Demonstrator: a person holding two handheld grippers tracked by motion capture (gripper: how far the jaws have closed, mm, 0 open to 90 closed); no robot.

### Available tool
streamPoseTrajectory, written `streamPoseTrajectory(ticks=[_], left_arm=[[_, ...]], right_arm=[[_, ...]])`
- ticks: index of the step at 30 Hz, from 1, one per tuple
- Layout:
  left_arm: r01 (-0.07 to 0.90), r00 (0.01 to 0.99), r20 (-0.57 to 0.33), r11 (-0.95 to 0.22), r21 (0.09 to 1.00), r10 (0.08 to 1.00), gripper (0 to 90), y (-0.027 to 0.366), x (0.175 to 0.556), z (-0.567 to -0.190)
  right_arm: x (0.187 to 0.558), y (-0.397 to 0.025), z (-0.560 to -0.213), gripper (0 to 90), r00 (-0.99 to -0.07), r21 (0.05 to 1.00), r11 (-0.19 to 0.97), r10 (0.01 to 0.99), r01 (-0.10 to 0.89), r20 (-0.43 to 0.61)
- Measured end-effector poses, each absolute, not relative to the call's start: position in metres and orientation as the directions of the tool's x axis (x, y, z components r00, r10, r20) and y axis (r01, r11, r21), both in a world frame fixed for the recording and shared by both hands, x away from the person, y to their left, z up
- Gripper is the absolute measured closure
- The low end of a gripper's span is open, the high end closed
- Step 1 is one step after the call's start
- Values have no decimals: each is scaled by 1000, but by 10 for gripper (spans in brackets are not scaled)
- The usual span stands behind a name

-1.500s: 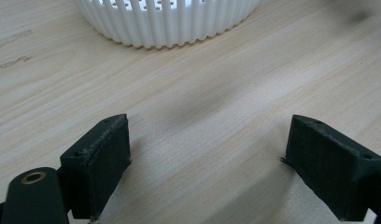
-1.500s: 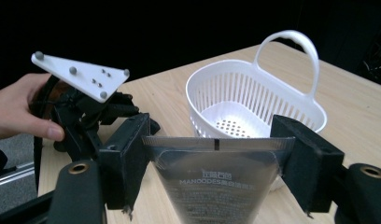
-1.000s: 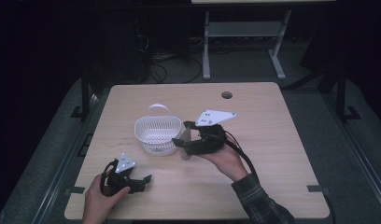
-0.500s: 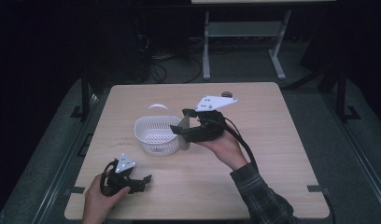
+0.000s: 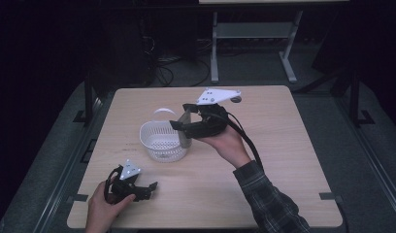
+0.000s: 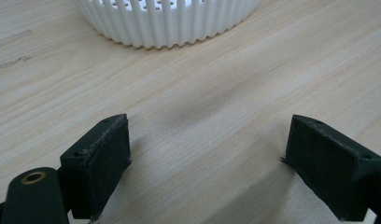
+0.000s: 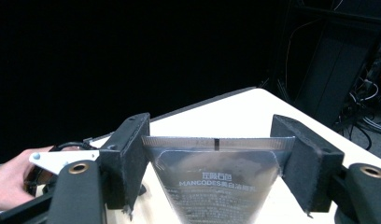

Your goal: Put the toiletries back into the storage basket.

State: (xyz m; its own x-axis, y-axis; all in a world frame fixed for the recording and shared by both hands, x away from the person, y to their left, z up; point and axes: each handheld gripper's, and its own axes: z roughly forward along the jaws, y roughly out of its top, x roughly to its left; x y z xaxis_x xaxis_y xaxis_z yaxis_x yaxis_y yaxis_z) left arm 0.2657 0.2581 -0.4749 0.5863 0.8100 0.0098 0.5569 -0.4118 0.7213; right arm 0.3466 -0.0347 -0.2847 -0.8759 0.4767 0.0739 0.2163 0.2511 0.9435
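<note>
My right gripper (image 5: pixel 180 124) is held above the table beside the right rim of a white slotted basket (image 5: pixel 162 141). It is shut on a silver pouch (image 5: pixel 187 132) that hangs down from its jaws. In the right gripper view the pouch (image 7: pixel 219 184) carries printed text, and the gripper (image 7: pixel 212 140) presses on both of its side edges just below the sealed top. At the near left of the table my left gripper (image 5: pixel 148 187) rests open with nothing in it. Its own view shows the gripper (image 6: pixel 207 154) over bare wood, with the basket (image 6: pixel 170 21) a short way ahead.
The wooden table (image 5: pixel 293 155) has free surface on its right half and along the front. The basket's thin white handle (image 5: pixel 162 111) stands up on its far side. Dark floor, cables and a metal stand (image 5: pixel 252 46) lie beyond the far edge.
My right gripper has risen and swung toward the far side with the pouch in it, so the pouch now hangs by the basket's right rim. The left gripper has stayed put.
</note>
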Motion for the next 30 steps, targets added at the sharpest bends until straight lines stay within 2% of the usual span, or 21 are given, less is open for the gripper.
streamPoseTrajectory(ticks=[13, 30], left_arm=[[557, 584, 9, -409, 723, 811, 128, 258, 266, -475], [555, 586, 9, -409, 724, 810, 128, 258, 266, -475]], right_arm=[[358, -25, -278, 299, -872, 948, 236, 484, 214, 77], [374, -12, -291, 299, -867, 942, 237, 489, 236, 94]])
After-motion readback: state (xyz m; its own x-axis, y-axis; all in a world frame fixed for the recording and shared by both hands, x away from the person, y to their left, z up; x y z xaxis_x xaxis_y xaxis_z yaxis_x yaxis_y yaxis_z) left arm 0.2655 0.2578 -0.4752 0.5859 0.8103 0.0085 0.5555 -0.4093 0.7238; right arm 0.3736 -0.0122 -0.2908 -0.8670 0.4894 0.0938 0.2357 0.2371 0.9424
